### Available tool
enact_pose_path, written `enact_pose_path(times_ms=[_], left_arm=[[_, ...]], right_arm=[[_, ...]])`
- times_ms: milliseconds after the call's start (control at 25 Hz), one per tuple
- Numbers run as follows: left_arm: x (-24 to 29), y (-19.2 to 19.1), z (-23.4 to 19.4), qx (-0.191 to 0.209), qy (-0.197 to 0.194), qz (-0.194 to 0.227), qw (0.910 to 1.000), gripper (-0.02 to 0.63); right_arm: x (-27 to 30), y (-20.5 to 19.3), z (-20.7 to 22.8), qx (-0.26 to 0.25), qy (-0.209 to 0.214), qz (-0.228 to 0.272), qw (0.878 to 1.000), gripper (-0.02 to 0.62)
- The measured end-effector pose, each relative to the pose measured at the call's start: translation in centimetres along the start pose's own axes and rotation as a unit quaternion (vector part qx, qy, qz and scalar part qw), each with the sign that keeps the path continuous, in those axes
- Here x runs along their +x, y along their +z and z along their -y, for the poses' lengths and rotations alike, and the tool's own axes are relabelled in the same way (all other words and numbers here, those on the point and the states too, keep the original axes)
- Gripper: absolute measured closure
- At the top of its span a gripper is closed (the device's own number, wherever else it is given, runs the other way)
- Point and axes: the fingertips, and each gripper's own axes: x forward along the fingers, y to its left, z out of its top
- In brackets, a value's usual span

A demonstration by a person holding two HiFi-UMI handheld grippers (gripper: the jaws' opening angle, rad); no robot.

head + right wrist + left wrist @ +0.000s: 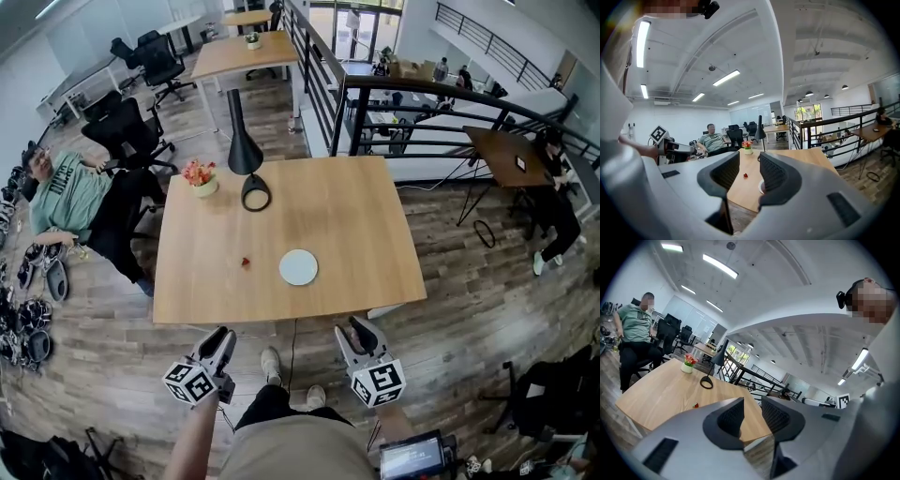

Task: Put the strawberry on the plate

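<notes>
A small red strawberry (247, 262) lies on the wooden table (356, 234), a little left of a round white plate (298, 267). Both grippers hang in front of the table's near edge, off the tabletop. My left gripper (223, 339) stands open with nothing between its jaws; in the left gripper view the strawberry (695, 405) shows far off, left of the gripper (752, 416). My right gripper (361, 328) is also open and empty. Through the gap of the right gripper (749, 171) I see the strawberry (745, 176) and an edge of the plate (761, 186).
A black desk lamp (246, 155) and a white pot of flowers (200, 180) stand at the table's far left. A person (70, 192) sits on a chair left of the table. A black railing (412, 103) runs behind it. The holder's shoes (270, 361) show below the near edge.
</notes>
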Motion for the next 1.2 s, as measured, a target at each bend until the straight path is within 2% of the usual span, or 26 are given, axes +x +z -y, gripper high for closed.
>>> enact_pose_path(times_ms=[360, 760, 1000, 1200], left_arm=[[3.4, 3.8, -7.8, 0.005, -0.013, -0.021, 0.9997, 0.485], [6.8, 4.2, -15.1, 0.02, -0.037, -0.066, 0.9969, 0.485], [9.7, 3.2, -16.4, 0.035, -0.068, -0.097, 0.9923, 0.485], [11.0, 3.5, -16.9, 0.04, -0.073, -0.108, 0.9906, 0.485]], right_arm=[[8.4, 2.5, -1.0, -0.012, -0.023, -0.013, 1.0, 0.457], [14.6, 4.1, -2.5, -0.027, -0.049, -0.021, 0.998, 0.459], [16.2, 3.6, -2.1, -0.029, -0.067, -0.026, 0.997, 0.459], [17.7, 3.7, -1.3, -0.021, -0.07, -0.025, 0.997, 0.459]])
